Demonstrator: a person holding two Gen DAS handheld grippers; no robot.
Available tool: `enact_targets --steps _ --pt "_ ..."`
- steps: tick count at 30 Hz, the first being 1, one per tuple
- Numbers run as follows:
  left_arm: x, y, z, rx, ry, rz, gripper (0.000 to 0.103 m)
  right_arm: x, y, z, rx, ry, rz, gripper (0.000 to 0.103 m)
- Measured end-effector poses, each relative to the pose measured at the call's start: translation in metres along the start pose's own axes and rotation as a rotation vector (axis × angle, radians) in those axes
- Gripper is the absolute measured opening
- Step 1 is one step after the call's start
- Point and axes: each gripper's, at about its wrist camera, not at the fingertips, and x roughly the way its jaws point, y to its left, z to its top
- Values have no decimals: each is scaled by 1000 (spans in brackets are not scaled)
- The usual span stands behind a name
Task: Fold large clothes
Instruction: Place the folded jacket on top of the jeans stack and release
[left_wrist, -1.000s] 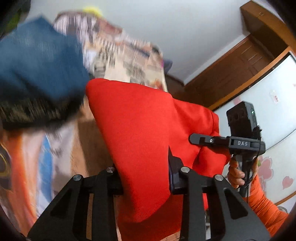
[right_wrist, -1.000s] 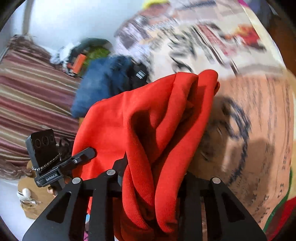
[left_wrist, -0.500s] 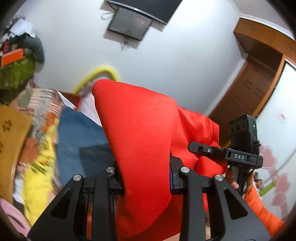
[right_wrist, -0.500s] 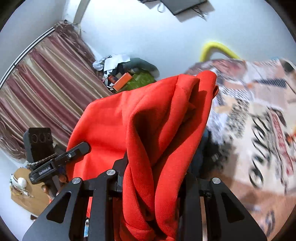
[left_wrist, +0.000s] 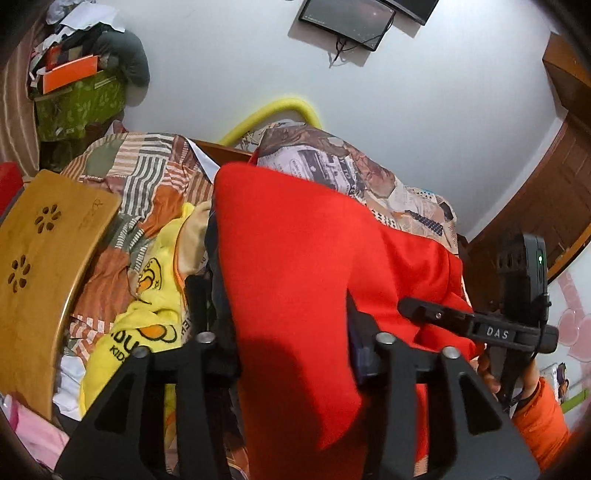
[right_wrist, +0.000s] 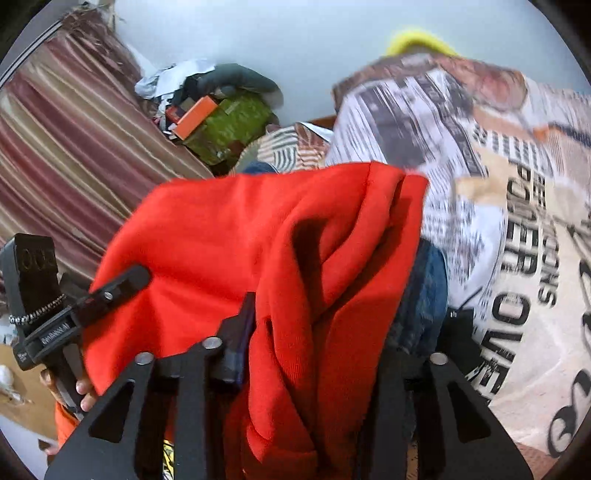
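Both claws are tilting back down toward the bed (left_wrist: 147, 184), left claw (left_wrist: 284, 332) and right claw (right_wrist: 314, 332) each gripping the red garment (left_wrist: 295, 258), hanging bunched between them; folding is hardly beginning.

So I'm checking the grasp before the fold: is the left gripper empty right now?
No, the left gripper is shut on the red garment, whose cloth runs down between its two fingers.

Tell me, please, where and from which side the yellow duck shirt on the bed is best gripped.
Probably its upper edge beside the duck print, coming from above. The yellow shirt lies crumpled on the bed, and that raised fold gives something to pinch. Both grippers, left and right, are shut on the red garment, so one must let go first.
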Motion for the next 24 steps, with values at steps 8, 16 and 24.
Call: enact_targets --steps 8,16,24 --pt "-20 -24 -16 96 -1 163 76 -48 4 -38 -130 -32 -262 76" --pt "-63 -55 -41 139 -32 248 77 -91 15 -69 -225 -58 -361 77" --pt "-154 -106 -66 244 -176 322 77 -185 76 -89 -265 -293 -280 77"
